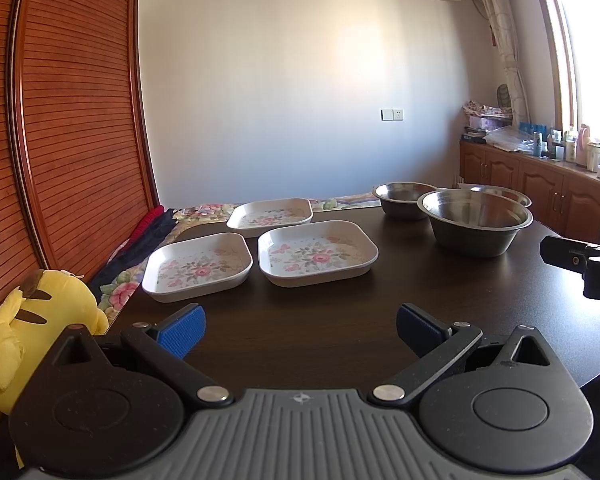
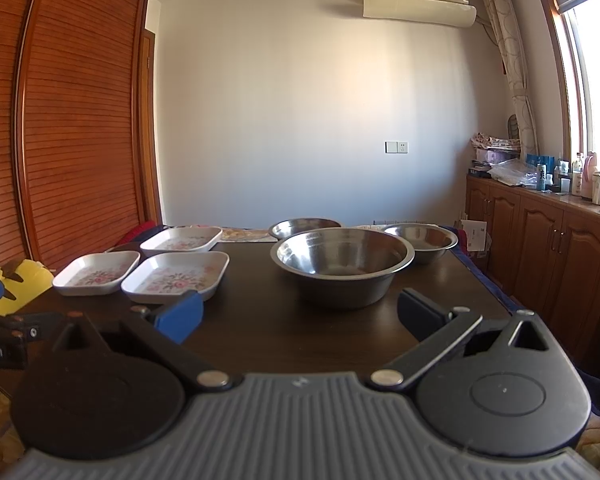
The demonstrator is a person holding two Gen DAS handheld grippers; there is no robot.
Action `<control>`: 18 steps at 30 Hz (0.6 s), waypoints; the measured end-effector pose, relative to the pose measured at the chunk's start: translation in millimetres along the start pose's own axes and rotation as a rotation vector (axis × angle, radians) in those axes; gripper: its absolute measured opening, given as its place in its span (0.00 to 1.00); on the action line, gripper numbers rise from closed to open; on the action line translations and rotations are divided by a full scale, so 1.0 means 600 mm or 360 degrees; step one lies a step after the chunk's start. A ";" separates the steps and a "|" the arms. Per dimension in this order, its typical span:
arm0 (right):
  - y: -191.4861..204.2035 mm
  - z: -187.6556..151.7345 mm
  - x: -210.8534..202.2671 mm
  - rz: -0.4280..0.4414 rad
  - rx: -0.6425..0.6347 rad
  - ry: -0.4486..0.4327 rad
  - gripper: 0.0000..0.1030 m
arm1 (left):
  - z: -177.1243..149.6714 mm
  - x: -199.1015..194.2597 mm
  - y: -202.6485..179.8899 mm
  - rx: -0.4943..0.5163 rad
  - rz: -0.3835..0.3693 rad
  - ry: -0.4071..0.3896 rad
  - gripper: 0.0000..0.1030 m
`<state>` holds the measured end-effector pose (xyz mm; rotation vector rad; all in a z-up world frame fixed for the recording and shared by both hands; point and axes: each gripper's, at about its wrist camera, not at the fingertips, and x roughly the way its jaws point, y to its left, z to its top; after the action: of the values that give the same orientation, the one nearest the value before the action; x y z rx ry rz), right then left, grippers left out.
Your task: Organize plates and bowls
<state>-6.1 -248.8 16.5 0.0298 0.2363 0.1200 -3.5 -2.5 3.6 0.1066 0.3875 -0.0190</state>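
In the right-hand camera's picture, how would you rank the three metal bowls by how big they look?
1. Near steel bowl: clearly the largest in view, though it also sits closest.
2 and 3. Back right bowl and back left bowl: they look alike, and the left one is partly hidden, so no ranking.

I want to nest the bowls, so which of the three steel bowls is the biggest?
The front bowl, nearest the right gripper. The two smaller bowls sit behind it at the table's far edge.

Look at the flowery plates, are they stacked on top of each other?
No, the three flowery plates lie apart, side by side on the dark table.
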 end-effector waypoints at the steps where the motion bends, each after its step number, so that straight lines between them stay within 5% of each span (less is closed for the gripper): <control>1: 0.001 -0.001 -0.001 0.0000 0.0000 -0.0002 1.00 | 0.000 0.000 0.000 -0.0001 0.0001 0.0000 1.00; 18: 0.001 0.000 -0.002 -0.0001 -0.0006 -0.0003 1.00 | 0.000 0.000 0.000 -0.0002 0.0002 -0.0002 1.00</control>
<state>-7.3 -248.1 16.6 0.0259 0.2341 0.1197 -3.7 -2.5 3.5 0.1057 0.3865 -0.0174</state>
